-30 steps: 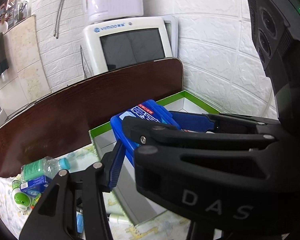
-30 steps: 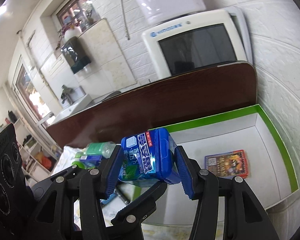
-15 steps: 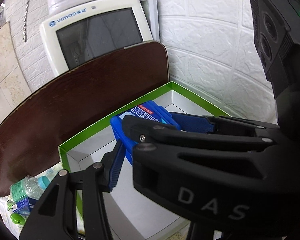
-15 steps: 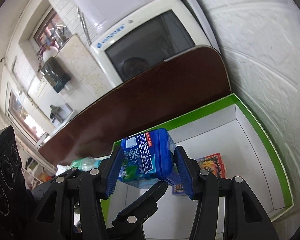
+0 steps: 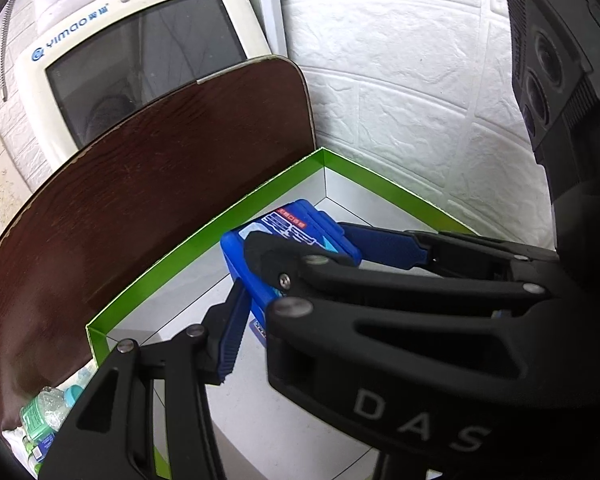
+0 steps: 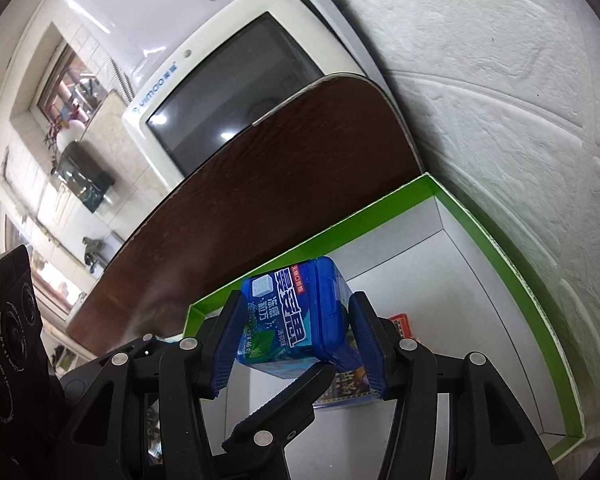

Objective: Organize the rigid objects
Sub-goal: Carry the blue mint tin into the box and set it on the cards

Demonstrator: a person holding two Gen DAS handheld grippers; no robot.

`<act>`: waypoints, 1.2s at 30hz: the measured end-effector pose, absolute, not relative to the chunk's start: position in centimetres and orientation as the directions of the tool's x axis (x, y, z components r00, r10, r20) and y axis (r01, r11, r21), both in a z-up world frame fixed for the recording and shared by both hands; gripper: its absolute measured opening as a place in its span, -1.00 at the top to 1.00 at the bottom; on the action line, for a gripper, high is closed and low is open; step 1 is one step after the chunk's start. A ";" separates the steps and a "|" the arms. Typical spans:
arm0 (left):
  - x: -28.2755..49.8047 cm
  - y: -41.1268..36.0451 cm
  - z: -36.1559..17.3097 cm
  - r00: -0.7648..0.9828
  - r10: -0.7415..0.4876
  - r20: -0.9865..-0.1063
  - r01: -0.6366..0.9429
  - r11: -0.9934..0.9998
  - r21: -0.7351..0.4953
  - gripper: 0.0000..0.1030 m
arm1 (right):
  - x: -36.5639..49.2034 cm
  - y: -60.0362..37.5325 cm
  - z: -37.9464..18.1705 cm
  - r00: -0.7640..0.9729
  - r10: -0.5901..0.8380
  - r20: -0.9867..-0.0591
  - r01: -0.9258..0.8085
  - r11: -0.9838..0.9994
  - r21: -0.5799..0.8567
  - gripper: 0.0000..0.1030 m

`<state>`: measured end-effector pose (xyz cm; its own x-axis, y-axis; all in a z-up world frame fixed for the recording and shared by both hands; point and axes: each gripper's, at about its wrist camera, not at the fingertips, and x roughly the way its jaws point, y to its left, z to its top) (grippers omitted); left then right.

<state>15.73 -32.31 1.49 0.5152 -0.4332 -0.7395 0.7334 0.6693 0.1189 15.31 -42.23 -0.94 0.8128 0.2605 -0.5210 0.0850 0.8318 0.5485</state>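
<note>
My right gripper (image 6: 296,344) is shut on a blue gum box (image 6: 296,316) with white lettering and holds it above the open green-rimmed white box (image 6: 496,248). The gum box also shows in the left wrist view (image 5: 288,236), pinched between the right gripper's blue pads (image 5: 384,242). A flat red and blue packet (image 6: 400,320) lies on the box floor, mostly hidden behind the gum box. Of my left gripper only one blue-padded finger (image 5: 228,336) shows, over the box's near left part, with nothing against it; the right gripper hides the other finger.
A dark brown board (image 5: 148,200) stands behind the box, with a white Yimao screen unit (image 5: 140,52) behind it. A white brick-pattern wall (image 5: 420,100) is close on the right. A green bottle and small items (image 5: 44,416) lie left of the box.
Both grippers have moved forward and lower over the green-rimmed box. The gum box stays gripped and is now above the box floor, covering more of the packet.
</note>
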 end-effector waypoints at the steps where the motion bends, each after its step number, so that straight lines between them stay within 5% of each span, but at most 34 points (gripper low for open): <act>1: 15.8 -32.5 1.4 0.512 -0.431 -0.744 0.735 0.668 0.119 0.09 | 15.2 -42.5 -1.1 0.813 0.257 -0.522 0.090 0.830 0.550 -0.07; 17: 17.2 -32.9 -1.3 0.428 -0.453 -0.782 0.745 0.667 0.022 0.14 | 16.1 -42.7 -2.8 0.765 0.237 -0.599 0.143 0.844 0.516 -0.07; 36: 17.4 -33.3 -1.5 0.433 -0.414 -0.801 0.742 0.668 0.056 -0.01 | 14.9 -44.2 -3.4 0.768 0.190 -0.611 0.210 0.827 0.521 -0.10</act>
<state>17.42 -33.29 -1.54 0.4325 -0.4139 -0.8010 0.7424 0.6677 0.0559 14.90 -44.18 -3.45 0.7682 0.1905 -0.6112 0.2098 0.8271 0.5215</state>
